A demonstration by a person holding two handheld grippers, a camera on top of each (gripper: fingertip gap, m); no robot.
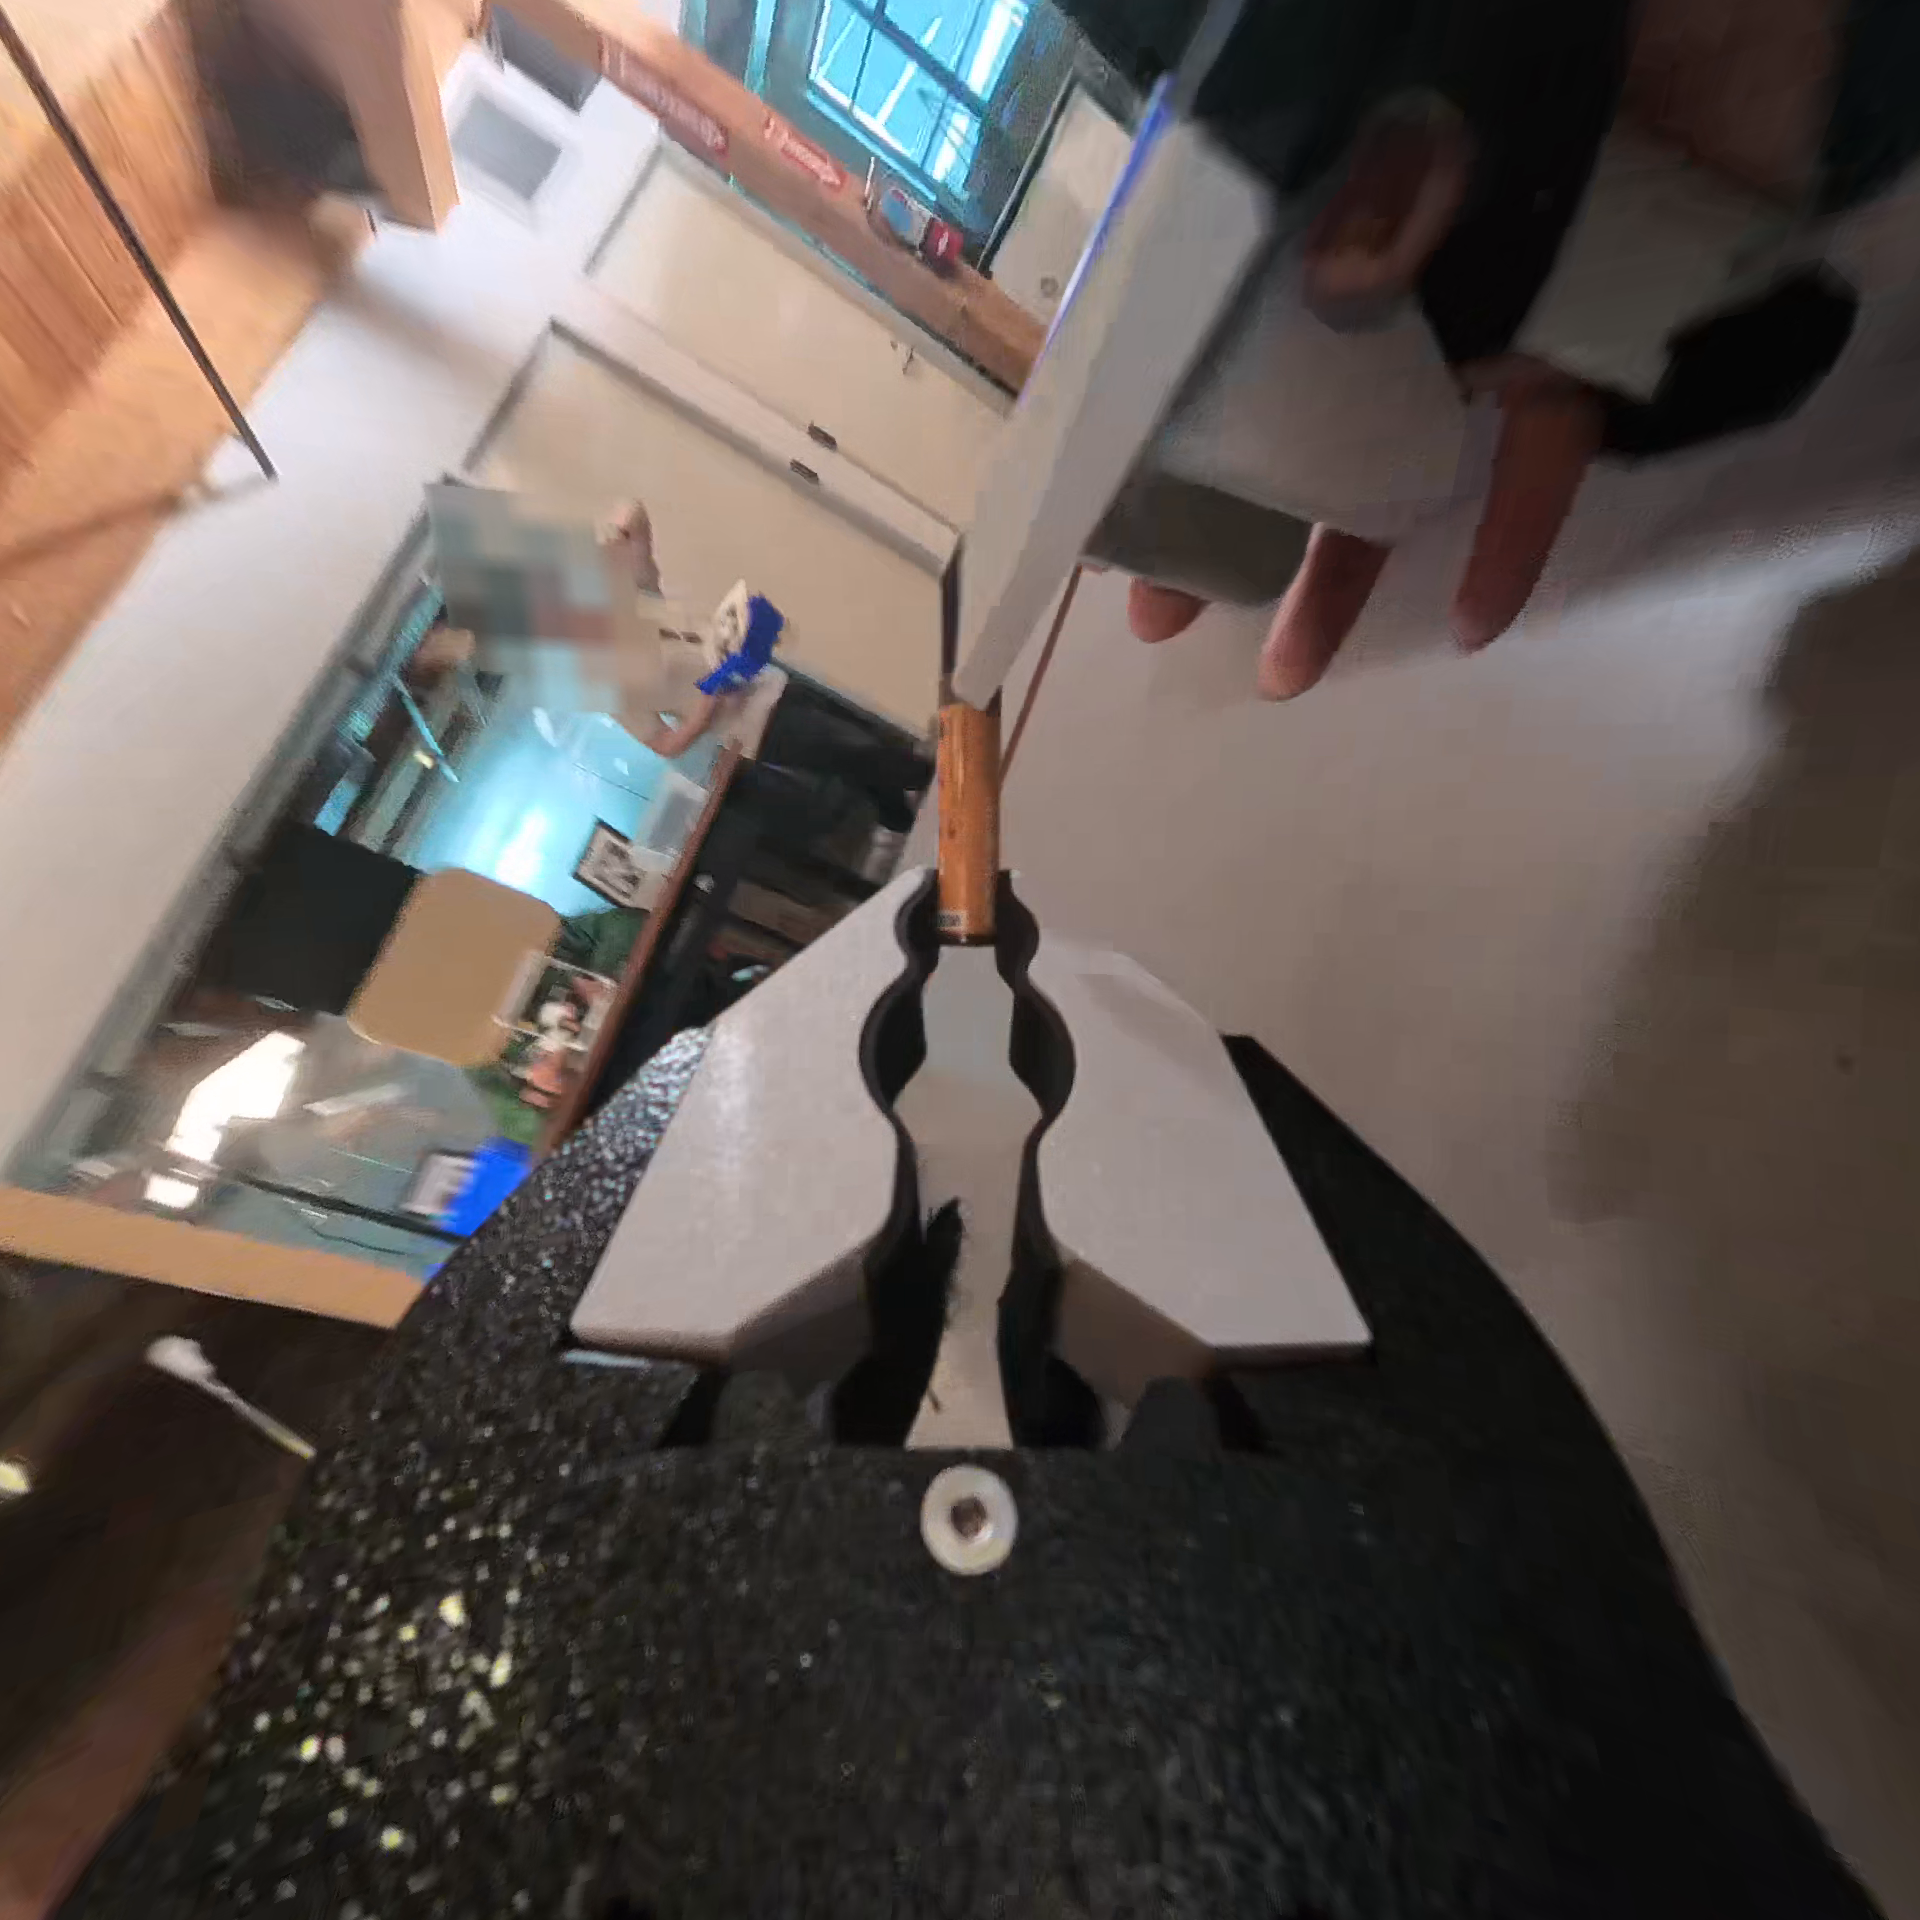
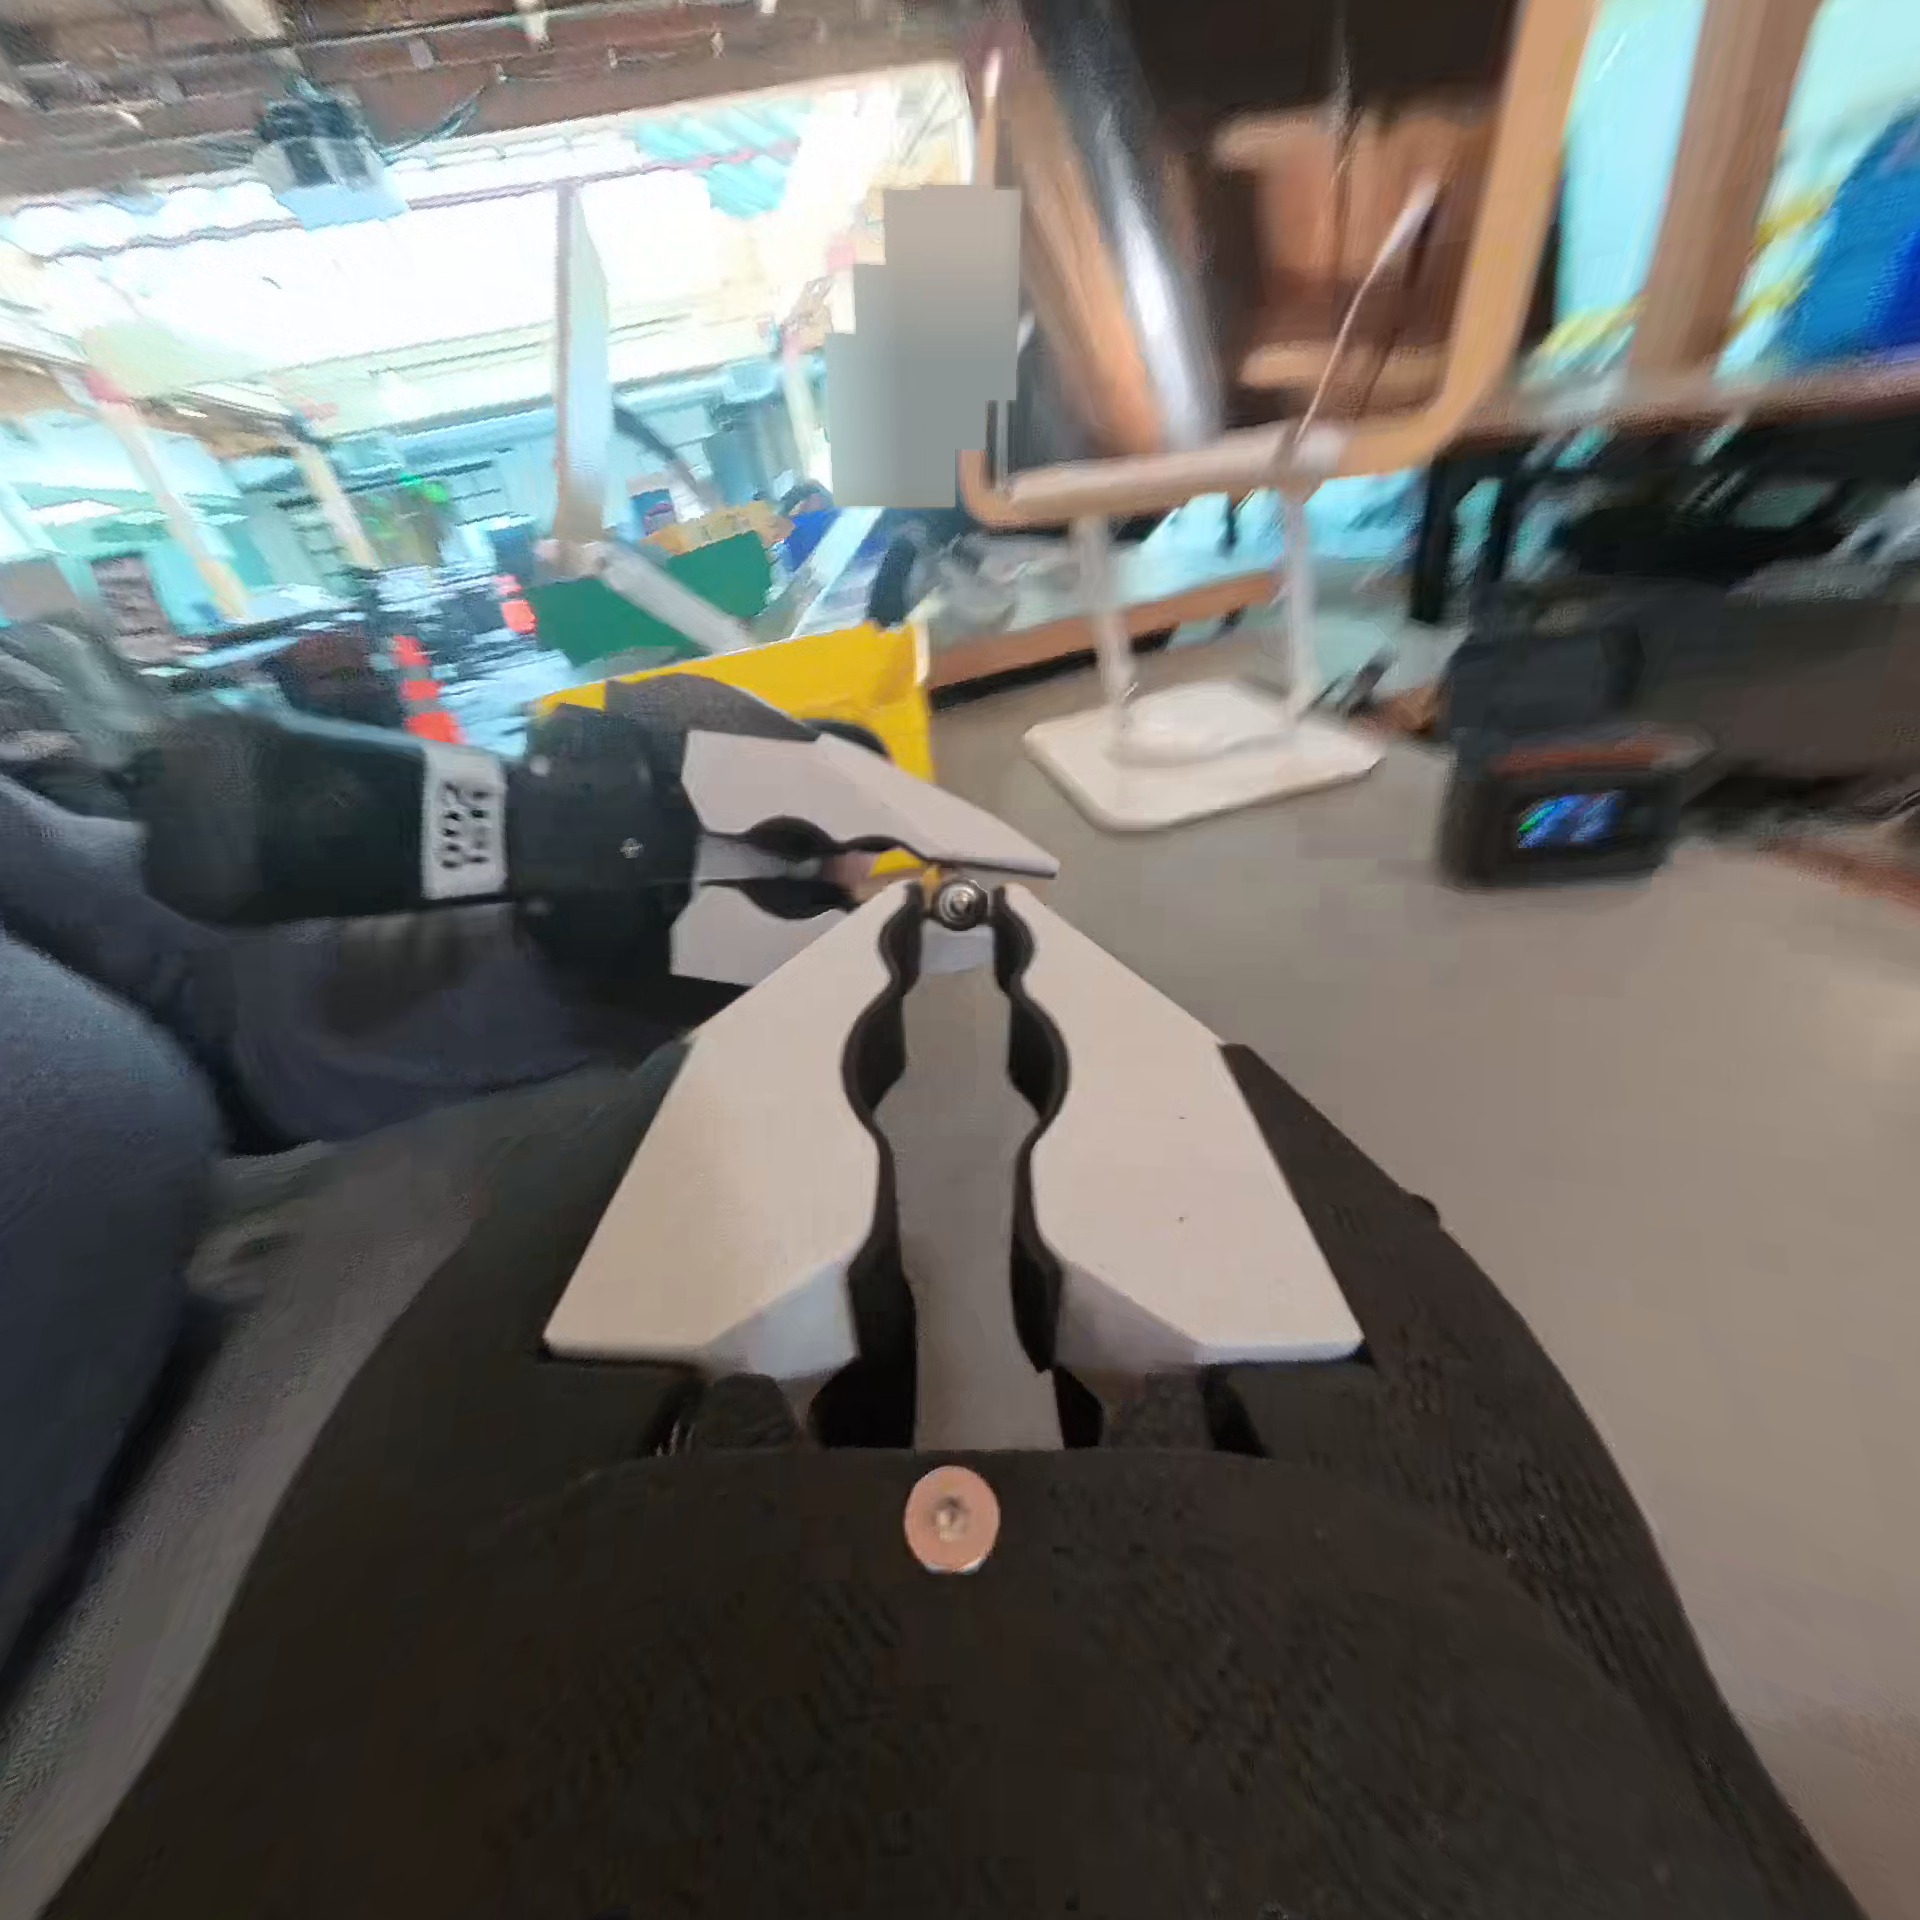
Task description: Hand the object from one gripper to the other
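Observation:
The object is a small copper-orange battery (image 1: 968, 821). In the left wrist view my left gripper (image 1: 966, 920) is shut on its near end, and it sticks out forward from the tips. My right gripper (image 1: 982, 670), held by a hand (image 1: 1351, 582), comes down from the upper right and its tip meets the battery's far end. In the right wrist view my right gripper (image 2: 956, 914) is closed around the battery's metal end (image 2: 958, 902). The left gripper (image 2: 914, 883) reaches in from the left and its fingers (image 2: 831, 800) meet the same spot.
Both grippers are held in the air over a pale floor (image 2: 1455, 1039). A white stand (image 2: 1195, 758), a yellow sign (image 2: 831, 686) and a dark box with a small screen (image 2: 1558, 810) stand farther off. A dark sleeve (image 2: 156, 1039) fills the left side.

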